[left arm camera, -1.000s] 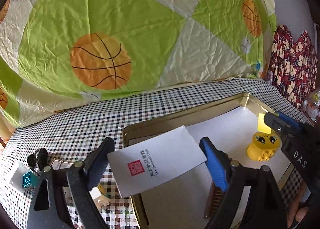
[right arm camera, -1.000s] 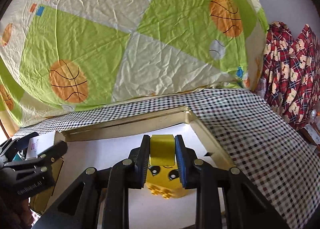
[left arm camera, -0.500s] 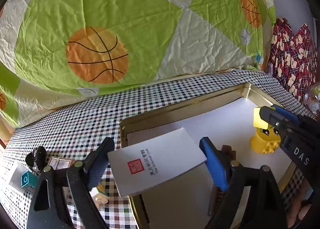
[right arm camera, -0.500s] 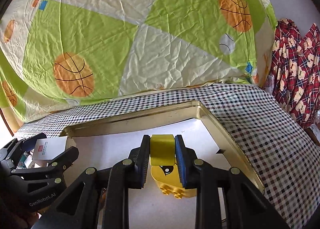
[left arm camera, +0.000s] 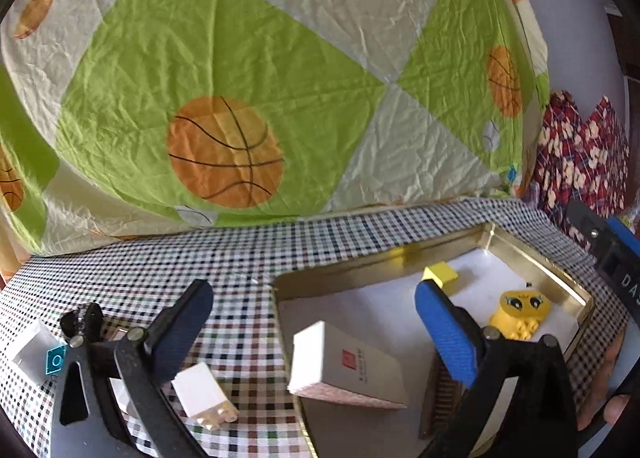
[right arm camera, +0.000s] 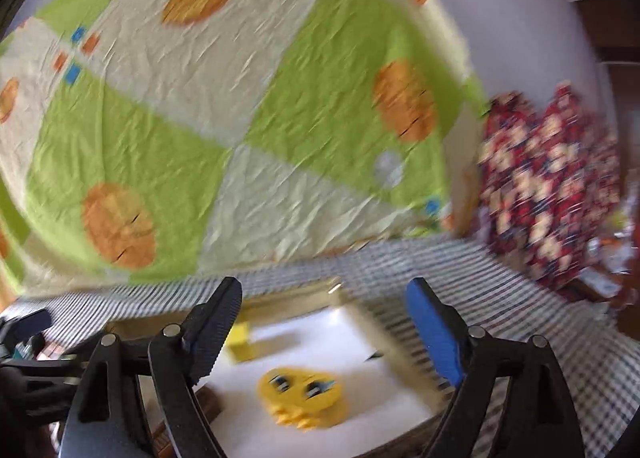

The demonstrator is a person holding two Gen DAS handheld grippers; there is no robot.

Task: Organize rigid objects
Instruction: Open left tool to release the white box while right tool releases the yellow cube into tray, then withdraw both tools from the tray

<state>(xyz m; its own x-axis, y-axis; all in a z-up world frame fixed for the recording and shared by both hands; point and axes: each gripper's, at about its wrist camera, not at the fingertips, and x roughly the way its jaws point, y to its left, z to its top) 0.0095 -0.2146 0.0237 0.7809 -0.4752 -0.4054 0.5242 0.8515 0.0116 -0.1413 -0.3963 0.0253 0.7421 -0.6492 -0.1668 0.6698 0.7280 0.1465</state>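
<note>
Both claws just let go: the left gripper (left arm camera: 312,328) is opening, the white box (left arm camera: 346,366) dropped on the tray (left arm camera: 380,262) edge at lower centre; the right gripper (right arm camera: 324,322) is opening with nothing between its jaws, the yellow toy (right arm camera: 304,390) lying below them in the tray; two items placed.

White box (left arm camera: 344,368) across tray's (left arm camera: 384,258) near rim; far floor bare.

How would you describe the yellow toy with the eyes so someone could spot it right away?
Find the gold tray on the checked tablecloth. Inside, near its far right corner, lies the round yellow toy with cartoon eyes and studs. The yellow block beside it is plain and square, with no face.
</note>
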